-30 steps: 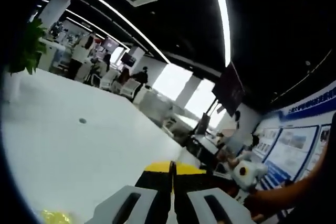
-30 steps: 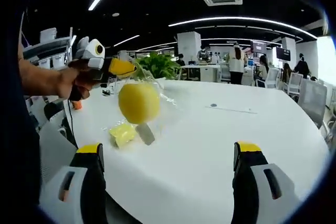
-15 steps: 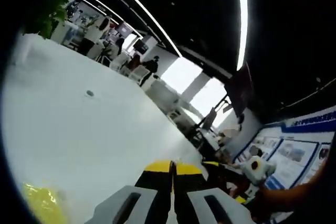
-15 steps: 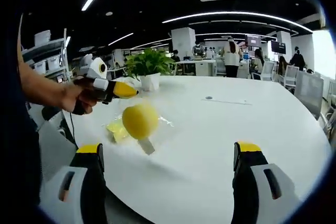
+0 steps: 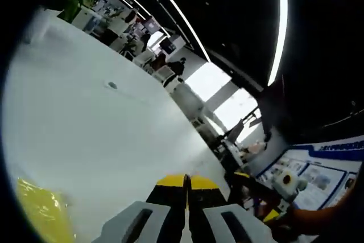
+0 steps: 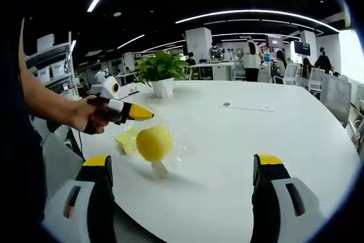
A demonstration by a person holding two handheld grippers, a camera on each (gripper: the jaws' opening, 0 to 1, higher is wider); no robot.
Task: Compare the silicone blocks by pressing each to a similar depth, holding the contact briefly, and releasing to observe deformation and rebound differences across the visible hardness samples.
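Over the last second the yellow ball-shaped sample (image 6: 154, 143) is dropping from up near the left gripper (image 6: 136, 112) toward the white table (image 6: 239, 157); in the right gripper view it is now sitting low, at or just above the tabletop, in what looks like clear wrapping, with a pale tab under it. The left gripper, in the person's hand (image 6: 91, 119), is hovering just above and beside it with its yellow-tipped jaws pressed together on nothing. Just behind the ball a flatter yellow block in a bag (image 6: 126, 139) is lying on the table; the left gripper view is catching a yellow bagged piece (image 5: 42, 211) at its lower left. The right gripper (image 6: 185, 166) is waiting with jaws wide apart, well short of both samples. Judging by this, one release is being watched and the next press is not yet beginning
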